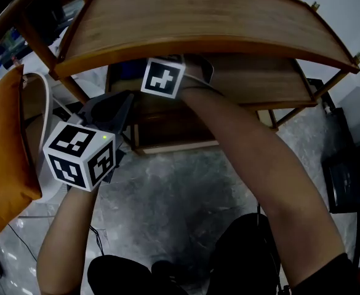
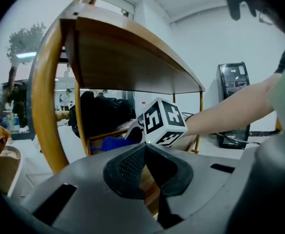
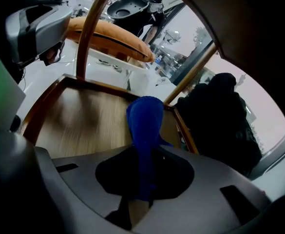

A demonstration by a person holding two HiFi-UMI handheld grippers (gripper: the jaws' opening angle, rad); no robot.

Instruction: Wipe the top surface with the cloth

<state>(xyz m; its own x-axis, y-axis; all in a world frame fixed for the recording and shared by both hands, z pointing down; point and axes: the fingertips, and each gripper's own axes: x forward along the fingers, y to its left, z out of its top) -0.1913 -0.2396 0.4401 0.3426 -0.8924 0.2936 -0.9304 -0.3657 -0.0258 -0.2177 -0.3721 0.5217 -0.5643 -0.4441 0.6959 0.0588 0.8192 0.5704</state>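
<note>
The wooden rack's curved top surface point(image 1: 192, 17) lies bare at the head view's upper edge. My right arm reaches in under it, so only the right gripper's marker cube point(image 1: 163, 77) shows there. Over the lower wooden shelf point(image 3: 79, 121), my right gripper point(image 3: 143, 152) is shut on the blue cloth point(image 3: 144, 126), which sticks up from between its jaws. The left gripper point(image 2: 144, 149) hangs off the rack's left front corner, shut and holding nothing; from it, a bit of the blue cloth point(image 2: 105, 143) shows on the shelf.
An orange cushion point(image 1: 4, 158) on a white-framed chair point(image 1: 44, 103) stands to the left of the rack. A black bag point(image 3: 220, 116) sits past the shelf's far rail. A black appliance point(image 1: 346, 177) stands on the grey floor at the right.
</note>
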